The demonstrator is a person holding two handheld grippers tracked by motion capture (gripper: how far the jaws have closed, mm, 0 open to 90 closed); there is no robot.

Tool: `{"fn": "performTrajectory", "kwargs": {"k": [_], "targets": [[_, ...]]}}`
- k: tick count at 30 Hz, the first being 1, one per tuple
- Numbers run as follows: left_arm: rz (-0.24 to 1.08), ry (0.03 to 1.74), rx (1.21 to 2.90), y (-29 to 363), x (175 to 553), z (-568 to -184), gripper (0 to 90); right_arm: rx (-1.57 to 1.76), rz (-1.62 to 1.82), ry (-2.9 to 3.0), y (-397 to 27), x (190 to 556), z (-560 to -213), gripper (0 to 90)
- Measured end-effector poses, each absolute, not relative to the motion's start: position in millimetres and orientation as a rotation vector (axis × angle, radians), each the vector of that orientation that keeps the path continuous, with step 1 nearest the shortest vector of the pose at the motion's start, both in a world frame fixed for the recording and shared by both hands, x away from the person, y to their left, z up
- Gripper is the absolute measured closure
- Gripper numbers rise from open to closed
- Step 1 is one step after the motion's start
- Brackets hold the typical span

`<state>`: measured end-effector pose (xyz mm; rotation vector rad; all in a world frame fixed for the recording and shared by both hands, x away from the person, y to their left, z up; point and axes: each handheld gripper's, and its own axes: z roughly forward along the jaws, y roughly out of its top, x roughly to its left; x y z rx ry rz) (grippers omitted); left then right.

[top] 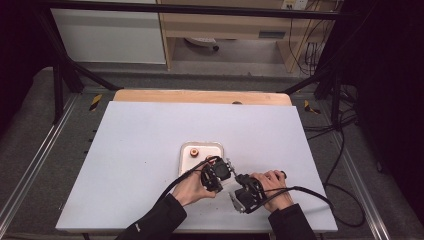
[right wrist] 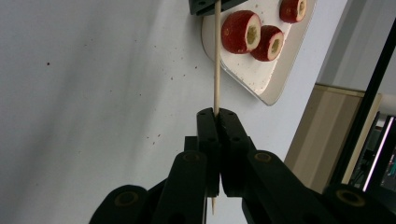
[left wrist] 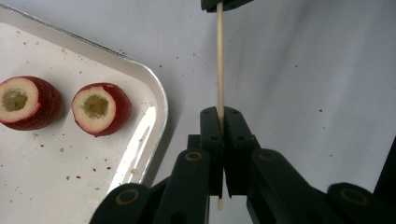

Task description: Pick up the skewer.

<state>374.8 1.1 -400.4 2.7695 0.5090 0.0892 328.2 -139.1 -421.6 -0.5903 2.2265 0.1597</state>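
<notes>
Two claws hold one thin wooden stick (left wrist: 219,60) between them, low over the tabletop (top: 130,150) near its front edge. The left claw (left wrist: 220,116) is shut tight on one end of the stick. The right claw (right wrist: 216,119) is shut tight on the other end, and the stick's pointed tip pokes out behind its jaws. Just beside the left claw, a white tray (left wrist: 156,93) sits near the middle of the tabletop. Round red fruit pieces (left wrist: 101,108) with pale, hollow middles lie on the tray. Small crumbs dot the tray.
</notes>
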Motion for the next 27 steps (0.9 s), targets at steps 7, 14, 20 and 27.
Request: {"fn": "performTrajectory", "kwargs": {"k": [7, 14, 20, 27], "targets": [[0.114, 0.524, 2.8, 1, 373, -400, 88.5, -0.58, 0.161, 2.228, -137, 327, -421, 88.7], [0.169, 0.533, 2.764, 12, 368, -401, 88.5, -0.36, 0.304, 2.318, -143, 332, -416, 71.5], [0.205, 0.553, 2.713, 28, 362, -403, 88.5, 0.005, 0.522, 2.367, -168, 342, -415, 43.0], [0.217, 0.605, 2.676, 42, 358, -405, 88.4, 0.399, 0.679, 2.43, -193, 352, -422, 27.3]]}}
